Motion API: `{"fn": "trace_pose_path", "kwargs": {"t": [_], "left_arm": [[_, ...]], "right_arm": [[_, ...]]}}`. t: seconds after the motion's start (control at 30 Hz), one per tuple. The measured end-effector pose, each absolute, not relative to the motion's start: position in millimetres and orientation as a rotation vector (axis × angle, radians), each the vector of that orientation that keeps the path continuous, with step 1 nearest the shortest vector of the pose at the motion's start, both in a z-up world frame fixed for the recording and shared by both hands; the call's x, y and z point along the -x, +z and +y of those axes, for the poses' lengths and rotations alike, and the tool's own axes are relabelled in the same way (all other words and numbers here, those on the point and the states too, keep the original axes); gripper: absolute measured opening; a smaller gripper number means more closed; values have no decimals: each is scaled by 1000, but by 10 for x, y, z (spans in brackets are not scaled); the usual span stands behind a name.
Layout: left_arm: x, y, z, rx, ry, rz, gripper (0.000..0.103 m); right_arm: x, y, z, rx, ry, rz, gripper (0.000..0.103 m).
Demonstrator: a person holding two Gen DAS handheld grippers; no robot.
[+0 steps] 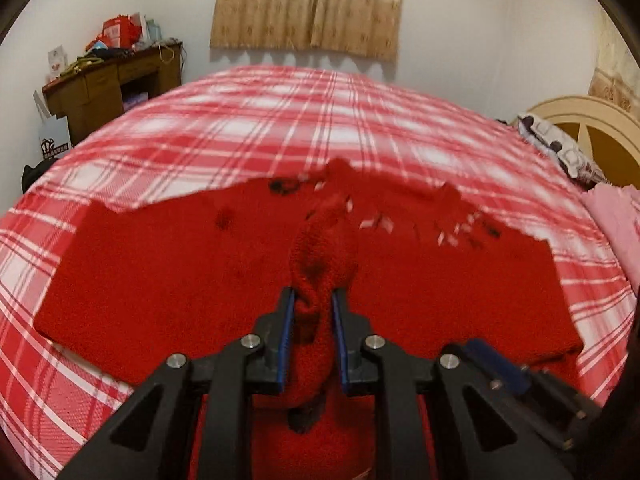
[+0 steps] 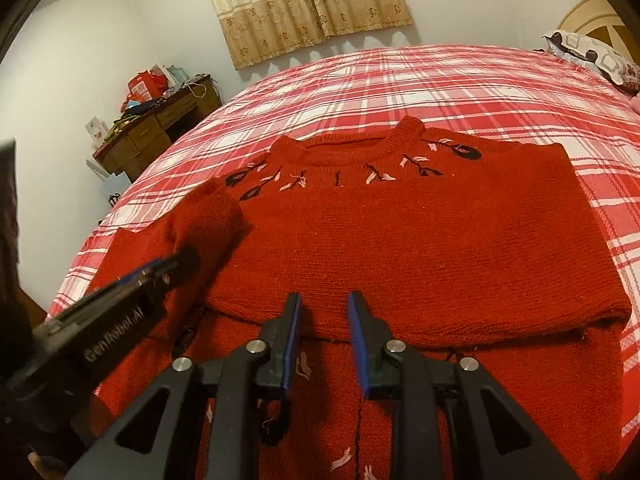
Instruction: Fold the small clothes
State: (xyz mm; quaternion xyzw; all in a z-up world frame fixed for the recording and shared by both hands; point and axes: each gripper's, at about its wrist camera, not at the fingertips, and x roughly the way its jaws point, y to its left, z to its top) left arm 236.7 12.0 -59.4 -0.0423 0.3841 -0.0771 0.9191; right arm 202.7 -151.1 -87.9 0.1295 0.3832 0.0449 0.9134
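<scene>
Bedroom setting: white walls, a beige curtain (image 2: 308, 4) at the far side, and a bed (image 2: 420, 76) covered with a red-and-white checked sheet. At the far left, a cluttered wooden desk (image 2: 160, 128) stands against the wall. A red knitted sweater (image 2: 420, 248) with flower embroidery near the collar lies spread on the bed, collar pointing toward the curtain; its lower part appears already doubled up over the body, with a fold edge running across just ahead of the right-hand fingers. Left gripper (image 1: 314, 340): fingers clenched on a bunched roll of red knit, judged to be the left sleeve (image 2: 212, 216), held raised above the sweater's left side. Right gripper (image 2: 325, 340): fingers released, with a gap between them and nothing held, poised over the near edge of the sweater. At the far right, a patterned pillow (image 2: 592, 56) lies by the headboard. Step in hand: folding the left sleeve inward. The next move likely calls for carrying the sleeve across the chest, laying it flat, and releasing it; the right gripper could press the body to prevent dragging.
</scene>
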Motion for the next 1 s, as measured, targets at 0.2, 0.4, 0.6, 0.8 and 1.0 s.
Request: {"fn": "trace_pose_path", "kwargs": {"t": [0.2,0.4,0.6,0.8,1.0], "left_arm": [[-2196,-587,374,114,-148,806,69],[-1954,-630,874,198,-86,788,90],[-1892,-894,1152,270,25,818,90],[-1815,-949,1254,367,33,753,90],[-1721,-975,1319,413,25,715,90]], "right_arm": [[-2036,-874,-1454,-246,119,792,43],[-2039,-869,-1379,-206,122,800,50],[-2047,-783,-1188,-89,61,821,50],[-2006,-430,-729,-112,254,749,65],[-2317,-632,-149,104,339,856,65]]}}
